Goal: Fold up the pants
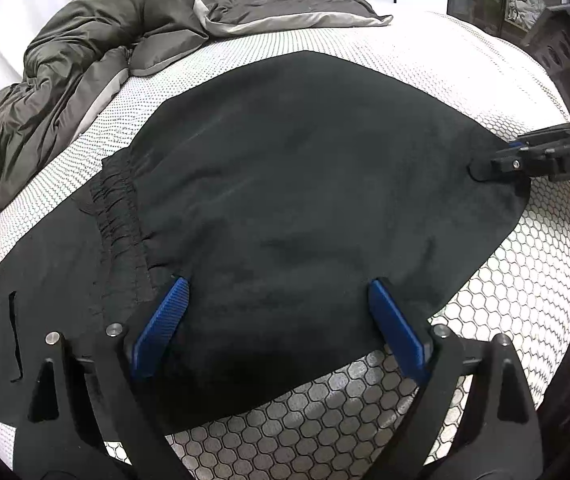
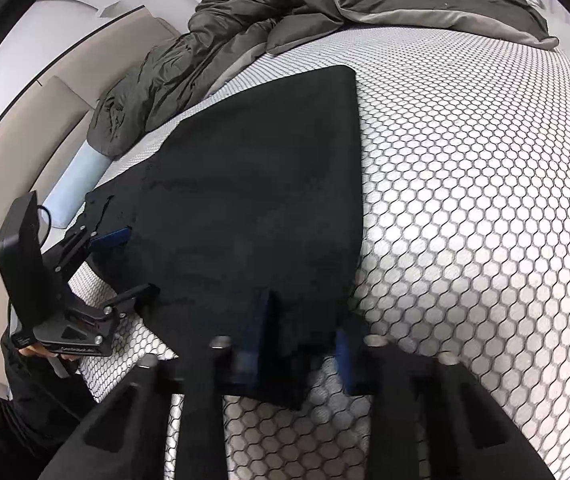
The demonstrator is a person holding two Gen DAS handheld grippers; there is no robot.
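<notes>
Black pants (image 1: 285, 168) lie folded over on a white mattress (image 1: 505, 280) with a hexagon pattern, the gathered waistband (image 1: 113, 200) at the left. My left gripper (image 1: 279, 282) is open wide, its blue pads (image 1: 165, 320) astride the near edge of the cloth without pressing on it. The right wrist view shows it from the side, the left gripper (image 2: 139, 262) at the pants' (image 2: 253, 168) left edge. My right gripper (image 2: 301, 336) is shut on the pants' near corner, with cloth bunched between its fingers. In the left wrist view the right gripper (image 1: 481, 168) pinches the right edge.
A crumpled olive-grey duvet (image 1: 65, 80) is piled along the far and left side of the mattress. A beige bed frame (image 2: 25, 140) runs beside it. Dark furniture (image 1: 565, 60) stands beyond the far right corner. A hand (image 2: 37, 350) holds the left gripper's handle.
</notes>
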